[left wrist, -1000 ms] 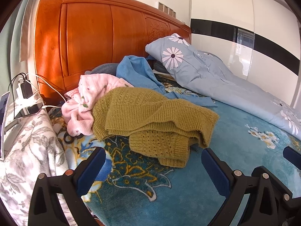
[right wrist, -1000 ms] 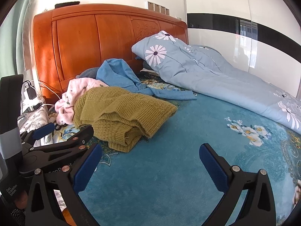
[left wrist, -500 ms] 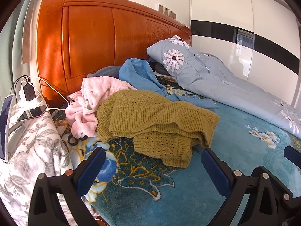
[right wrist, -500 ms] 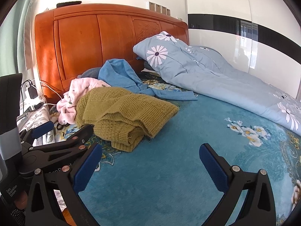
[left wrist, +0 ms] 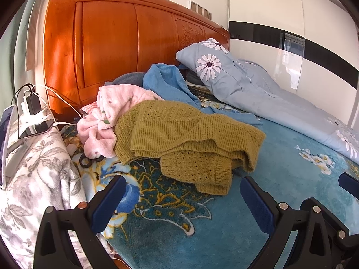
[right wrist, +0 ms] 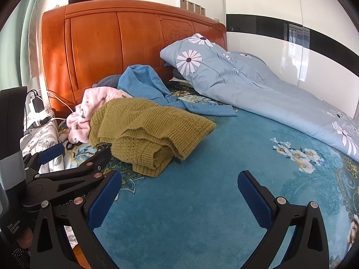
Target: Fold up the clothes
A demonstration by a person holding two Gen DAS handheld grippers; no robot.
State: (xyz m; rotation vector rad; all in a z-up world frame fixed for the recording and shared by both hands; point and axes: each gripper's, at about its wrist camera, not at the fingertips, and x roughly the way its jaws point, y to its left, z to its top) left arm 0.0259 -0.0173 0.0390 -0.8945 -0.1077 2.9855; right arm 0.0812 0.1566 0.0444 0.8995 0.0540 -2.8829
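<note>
A crumpled olive knit sweater [left wrist: 184, 139] [right wrist: 148, 125] lies on top of a clothes heap on the teal floral bedspread [left wrist: 287, 170] [right wrist: 202, 190]. Behind it sit a pink fleece garment [left wrist: 107, 112] [right wrist: 89, 107] and a blue garment [left wrist: 170, 83] [right wrist: 145, 83]. My left gripper [left wrist: 182, 199] is open, hovering just short of the sweater's near hem with nothing between its fingers. My right gripper [right wrist: 179, 192] is open too, over bare bedspread to the right of the sweater. The left gripper's body [right wrist: 67, 174] shows at the lower left of the right wrist view.
A wooden headboard [left wrist: 125, 44] stands behind the heap. A pale blue daisy-print quilt [left wrist: 258, 89] [right wrist: 258, 89] runs along the right. At the left are a grey floral cloth [left wrist: 40, 168], chargers and cables [left wrist: 31, 103]. A dark ring [left wrist: 85, 160] lies beside the pink garment.
Both views have drifted slightly, so the clothes heap sits a bit further right and lower in frame. Both grippers stay open; no garment has moved.
</note>
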